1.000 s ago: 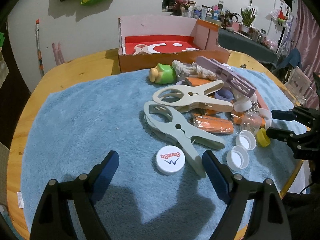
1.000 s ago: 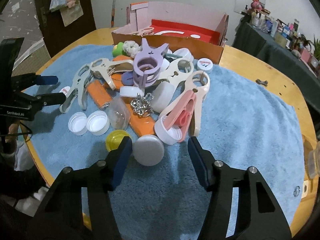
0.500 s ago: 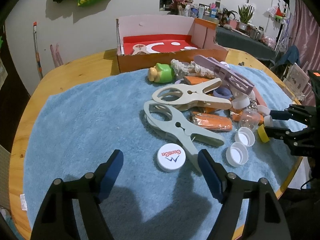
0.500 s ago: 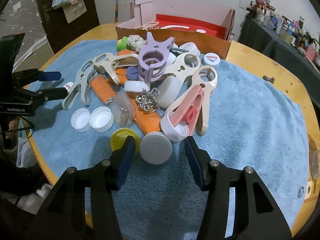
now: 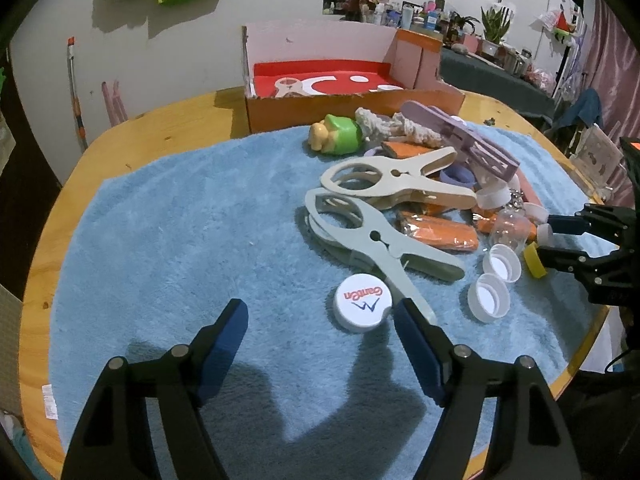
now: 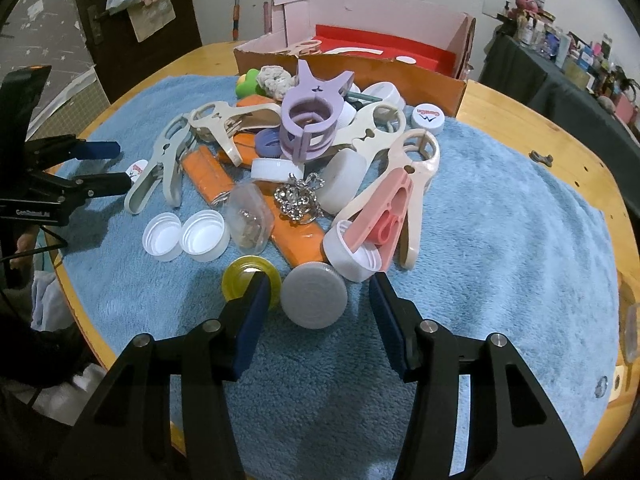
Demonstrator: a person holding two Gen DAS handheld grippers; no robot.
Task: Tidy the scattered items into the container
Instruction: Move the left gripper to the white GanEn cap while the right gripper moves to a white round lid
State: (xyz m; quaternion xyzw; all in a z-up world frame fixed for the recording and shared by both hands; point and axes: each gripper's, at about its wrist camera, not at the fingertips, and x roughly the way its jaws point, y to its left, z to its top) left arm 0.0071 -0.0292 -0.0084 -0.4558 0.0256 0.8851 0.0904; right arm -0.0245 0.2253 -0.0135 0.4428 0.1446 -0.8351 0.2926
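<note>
A white logo cap [image 5: 362, 307] lies on the blue towel [image 5: 180, 220] between the fingers of my open left gripper [image 5: 320, 312], nearer the right finger and untouched. My right gripper [image 6: 320, 284] stands open around a grey cap [image 6: 314, 300], its pads close to the cap but apart from it. Its left finger overlaps a yellow cap [image 6: 240, 276]. The orange cardboard box [image 5: 352, 104] with a red floor stands at the far side of the towel and holds one cream clip. Each wrist view shows the other gripper at its edge: right gripper [image 5: 546, 240], left gripper [image 6: 122, 166].
A heap fills the towel's middle: a grey-green clip [image 5: 372, 236], a cream clip [image 5: 392, 184], a purple clip [image 5: 460, 140], a pink clip [image 6: 384, 216], a green toy [image 5: 336, 134], orange packets [image 5: 440, 232] and two white caps [image 5: 488, 300]. The round wooden table [image 5: 160, 128] ends just past the towel.
Both grippers' jaws have narrowed a little, the left around the logo cap and the right around the grey cap. Neither hand has shifted much.
</note>
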